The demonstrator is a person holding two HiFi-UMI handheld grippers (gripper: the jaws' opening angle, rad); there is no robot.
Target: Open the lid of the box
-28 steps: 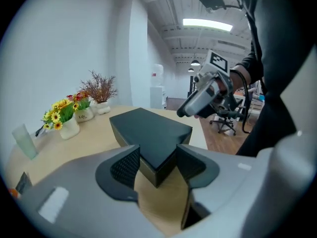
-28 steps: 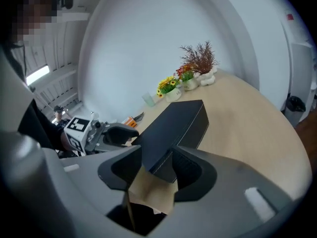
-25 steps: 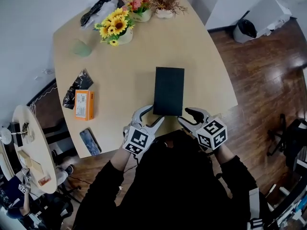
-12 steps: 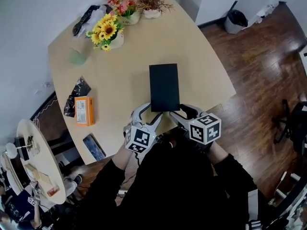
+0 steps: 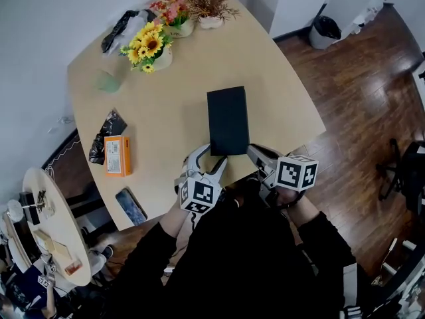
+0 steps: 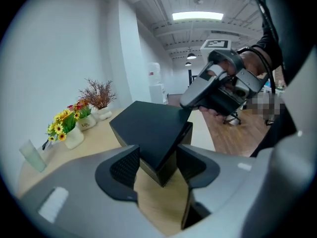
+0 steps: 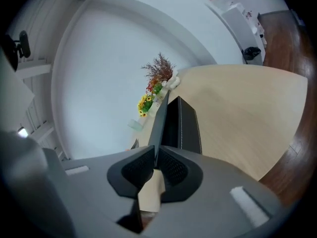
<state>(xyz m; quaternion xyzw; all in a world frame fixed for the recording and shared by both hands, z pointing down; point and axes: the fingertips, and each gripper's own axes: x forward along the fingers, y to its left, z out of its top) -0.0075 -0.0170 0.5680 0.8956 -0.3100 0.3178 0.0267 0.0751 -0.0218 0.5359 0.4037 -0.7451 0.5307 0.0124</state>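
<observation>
1. The right gripper (image 7: 154, 168) is clamping its jaws together on a thin corner of the lid (image 7: 161, 120), with one pad pressing on each face.
2. The lid is standing raised off the box (image 7: 189, 128) on that side. In the right gripper view it is showing edge-on, running straight away from the jaws, with a dark gap between it and the box wall.
3. The left gripper (image 6: 157, 163) is holding its jaws apart, straddling the near corner of the box. Whether the pads are touching the box walls cannot be told.
4. In the left gripper view, the lid is tilting up toward the right gripper, which is gripping it at the opposite near corner.
5. The box is lying lengthwise on the table (image 5: 172, 115), close to the near edge. Its near end is sitting between the two grippers.
6. An orange packet (image 5: 116, 146) and a dark phone (image 5: 129, 205) are lying well to the left of the left gripper.
7. A pot of sunflowers (image 5: 151, 45) and a green cup (image 5: 106, 80) are standing at the far side, well apart from the box.
</observation>
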